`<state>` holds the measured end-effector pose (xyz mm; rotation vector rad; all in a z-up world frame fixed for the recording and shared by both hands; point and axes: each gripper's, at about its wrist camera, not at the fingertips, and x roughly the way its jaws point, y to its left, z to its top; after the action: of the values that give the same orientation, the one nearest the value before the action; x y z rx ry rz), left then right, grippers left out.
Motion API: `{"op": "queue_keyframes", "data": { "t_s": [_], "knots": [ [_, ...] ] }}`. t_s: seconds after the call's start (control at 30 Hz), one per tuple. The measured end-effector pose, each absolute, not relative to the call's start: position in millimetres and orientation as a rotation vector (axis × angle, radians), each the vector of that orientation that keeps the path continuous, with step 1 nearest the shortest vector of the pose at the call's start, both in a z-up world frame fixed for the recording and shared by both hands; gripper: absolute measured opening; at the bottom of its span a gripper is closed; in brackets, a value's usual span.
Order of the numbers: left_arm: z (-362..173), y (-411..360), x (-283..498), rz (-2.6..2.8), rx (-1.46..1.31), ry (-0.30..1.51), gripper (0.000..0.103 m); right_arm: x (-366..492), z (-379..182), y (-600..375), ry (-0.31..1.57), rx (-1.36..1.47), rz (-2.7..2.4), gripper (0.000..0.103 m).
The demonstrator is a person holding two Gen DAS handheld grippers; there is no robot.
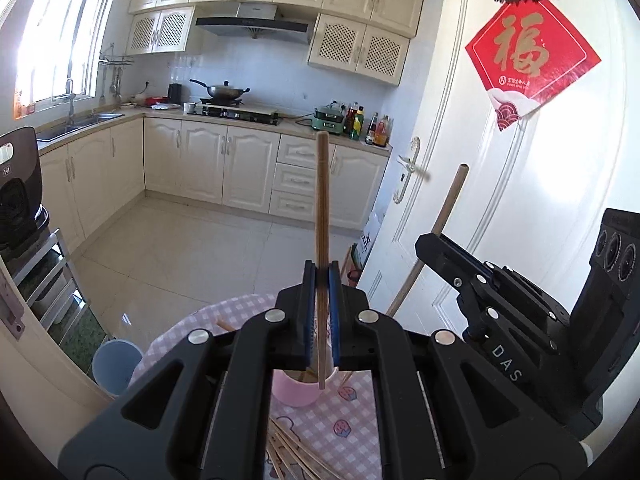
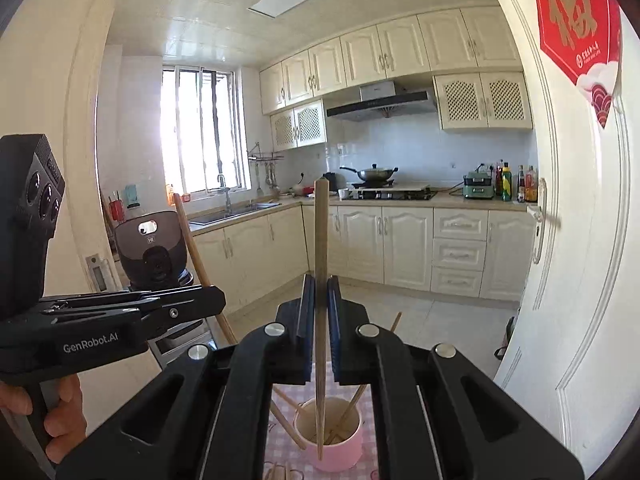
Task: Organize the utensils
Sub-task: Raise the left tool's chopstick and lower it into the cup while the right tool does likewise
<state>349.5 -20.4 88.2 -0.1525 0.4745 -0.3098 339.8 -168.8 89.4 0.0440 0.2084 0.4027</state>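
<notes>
I'm gripping one slim, upright wooden chopstick [image 1: 322,216] in my left gripper [image 1: 321,280], another chopstick [image 2: 320,264] in my right gripper [image 2: 320,292], both hovering over the pink cup [image 2: 344,452].

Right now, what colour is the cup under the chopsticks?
Pink; the cup shows best in the right wrist view.

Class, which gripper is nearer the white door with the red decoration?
Right. The right gripper is just beside the white door. The left gripper is on the right gripper's other side, farther from the door.
</notes>
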Motion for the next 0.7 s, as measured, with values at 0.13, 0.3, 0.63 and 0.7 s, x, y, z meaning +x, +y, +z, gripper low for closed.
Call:
{"op": "queue_keyframes", "data": {
  "t_s": [0.13,0.3,0.63,0.7],
  "knots": [
    [81.0,-18.9,360.1,-0.281,-0.173,0.441,0.006,349.1,77.5,-169.1,0.185,0.074,0.404,0.005],
    [60.7,-22.2,372.4,-0.27,-0.156,0.465,0.006,361.6,55.5,-167.6,0.218,0.075,0.411,0.005],
    [13.8,-30.1,380.3,-0.267,-0.112,0.549,0.006,368.5,14.1,-174.3,0.317,0.086,0.403,0.005],
    [5.9,-32.4,380.6,-0.265,-0.097,0.562,0.006,367.6,8.4,-173.7,0.33,0.078,0.396,0.005]
  ]
}}
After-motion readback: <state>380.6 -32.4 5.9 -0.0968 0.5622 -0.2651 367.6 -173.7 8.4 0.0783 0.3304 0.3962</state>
